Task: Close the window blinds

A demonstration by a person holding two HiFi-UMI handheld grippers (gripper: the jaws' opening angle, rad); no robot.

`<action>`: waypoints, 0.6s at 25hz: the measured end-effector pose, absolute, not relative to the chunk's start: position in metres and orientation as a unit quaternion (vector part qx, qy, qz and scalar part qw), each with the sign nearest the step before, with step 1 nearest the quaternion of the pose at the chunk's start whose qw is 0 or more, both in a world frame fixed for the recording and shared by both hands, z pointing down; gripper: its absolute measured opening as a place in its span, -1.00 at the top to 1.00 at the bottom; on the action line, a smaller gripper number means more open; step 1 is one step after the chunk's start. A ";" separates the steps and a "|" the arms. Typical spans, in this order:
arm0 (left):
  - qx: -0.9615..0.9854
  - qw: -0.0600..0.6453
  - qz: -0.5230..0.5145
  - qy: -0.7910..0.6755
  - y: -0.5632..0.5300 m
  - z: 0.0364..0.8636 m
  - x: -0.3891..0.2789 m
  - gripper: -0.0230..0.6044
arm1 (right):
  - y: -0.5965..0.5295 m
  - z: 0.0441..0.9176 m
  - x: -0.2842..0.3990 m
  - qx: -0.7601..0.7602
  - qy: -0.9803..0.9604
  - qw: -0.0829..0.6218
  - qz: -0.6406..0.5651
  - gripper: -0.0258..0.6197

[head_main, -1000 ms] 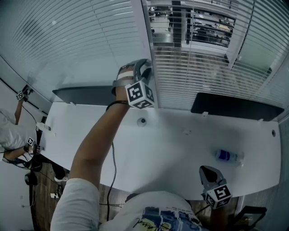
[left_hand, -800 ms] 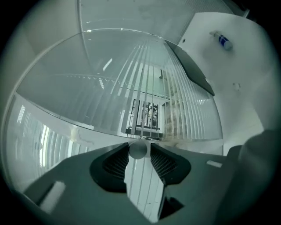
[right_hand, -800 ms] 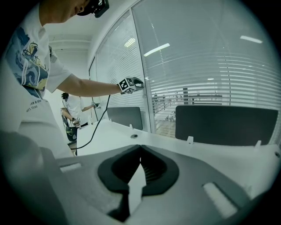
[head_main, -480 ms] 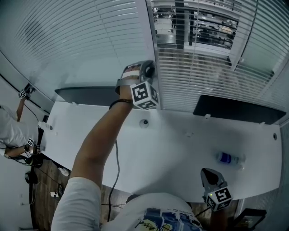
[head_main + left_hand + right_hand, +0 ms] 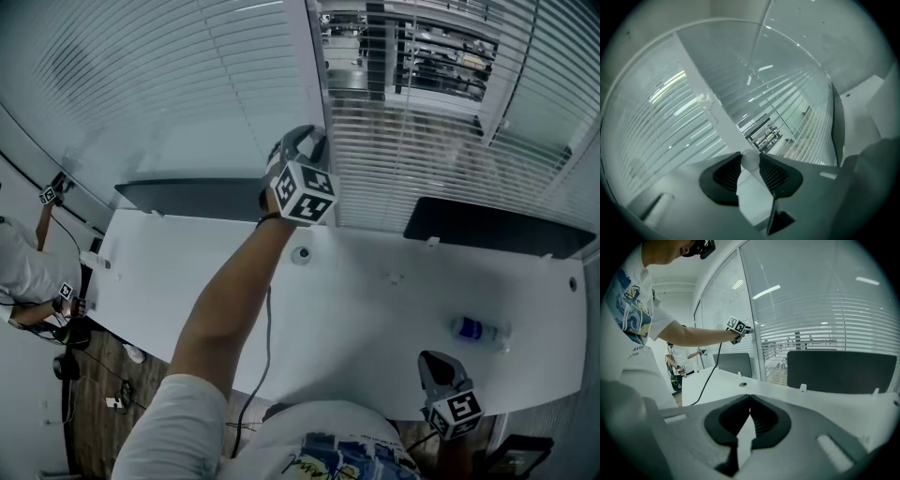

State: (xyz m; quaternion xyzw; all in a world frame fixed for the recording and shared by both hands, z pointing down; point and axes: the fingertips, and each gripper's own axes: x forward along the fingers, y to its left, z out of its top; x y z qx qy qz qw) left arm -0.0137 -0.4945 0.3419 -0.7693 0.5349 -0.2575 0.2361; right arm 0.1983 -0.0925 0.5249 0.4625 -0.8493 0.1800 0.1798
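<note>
Blinds (image 5: 412, 159): thin horizontal slats behind the glass of the pane right of the window post (image 5: 302, 66), beyond the far edge of the desk (image 5: 375, 309). The slats stand tilted open, since I can see through to the room beyond; the task is not done. I judge the slats light, springy and easily kinked, so I won't take hold of them directly. The place to grip is the tilt wand (image 5: 750, 158), a slim clear rod hanging by the post. I expect it to be stiff along its length, but smooth and slippery, free to swing at its top, and brittle if levered sideways. Best held squarely across the pads and twisted about its own axis, no pulling. The left gripper (image 5: 307, 148) is up at the post; its jaws have just been closing in and then eased a touch, and its own view shows the round clear rod pinched between the ribbed pads (image 5: 729, 174), near their tips. The grip looks shallow; slipping under twist is my main worry. The right gripper (image 5: 448, 398) hangs low at the desk's near edge, jaws together on nothing. On the desk: a water bottle (image 5: 476, 326), well apart from both grippers, and two dark monitors (image 5: 487, 225) along the far edge. Another person (image 5: 23, 272) stands off to the left.
</note>
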 end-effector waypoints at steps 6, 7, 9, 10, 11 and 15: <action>-0.795 0.109 -0.160 0.575 -0.497 0.339 -0.021 0.53 | -0.093 0.525 0.200 0.463 -0.849 0.179 0.180 0.91; -0.798 0.086 -0.143 0.580 -0.497 0.338 -0.022 0.53 | -0.093 0.525 0.201 0.463 -0.849 0.180 0.181 0.91; -0.801 0.045 -0.111 0.587 -0.497 0.337 -0.023 0.53 | -0.093 0.527 0.202 0.462 -0.849 0.181 0.182 0.91; -0.802 0.025 -0.097 0.589 -0.498 0.337 -0.024 0.53 | -0.093 0.528 0.202 0.462 -0.849 0.182 0.182 0.91; -0.803 0.004 -0.082 0.590 -0.498 0.337 -0.025 0.53 | -0.093 0.528 0.201 0.461 -0.849 0.182 0.183 0.91; -0.809 -0.077 -0.023 0.582 -0.497 0.338 -0.027 0.53 | -0.096 0.527 0.200 0.459 -0.851 0.181 0.180 0.91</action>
